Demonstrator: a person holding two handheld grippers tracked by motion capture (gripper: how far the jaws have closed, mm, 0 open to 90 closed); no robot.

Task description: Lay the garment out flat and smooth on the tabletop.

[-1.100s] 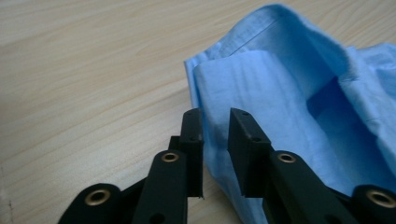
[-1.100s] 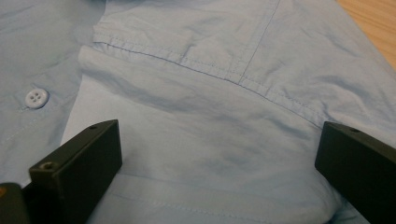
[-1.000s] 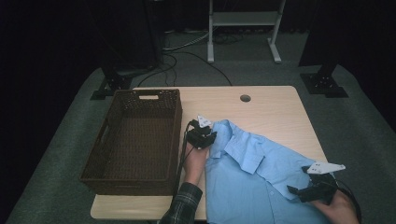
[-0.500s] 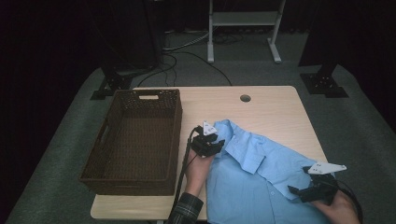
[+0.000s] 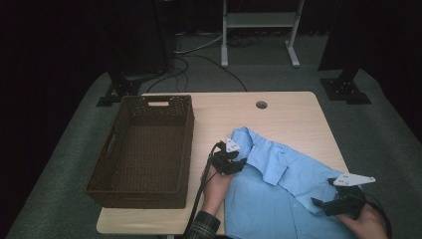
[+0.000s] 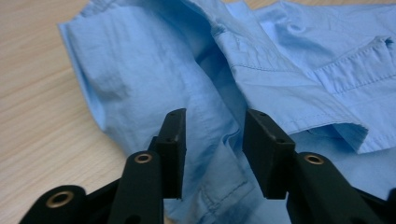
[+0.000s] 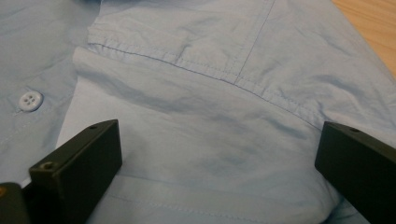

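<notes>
A light blue shirt [image 5: 286, 177] lies spread on the right half of the wooden table [image 5: 283, 114], collar toward the middle. My left gripper [image 5: 236, 163] hangs over the shirt's left edge. In the left gripper view its jaws [image 6: 212, 126] stand a little apart above a fold of the shirt [image 6: 140, 70]; they have just been opening, and no cloth is pinched between them. My right gripper [image 5: 321, 204] is low over the shirt's right side, near the front edge. In the right gripper view its jaws [image 7: 219, 137] are spread wide over flat shirt cloth [image 7: 210, 70] beside a white button [image 7: 31, 100].
A dark brown wicker basket [image 5: 154, 99] fills the table's left half, close to my left hand. A round cable hole [image 5: 261, 105] sits near the far edge. Bare wood lies beyond the collar. Dark stands and cables are on the floor behind.
My left gripper has moved right and toward the person, from beside the basket onto the shirt's left edge. The right gripper has stayed where it was.
</notes>
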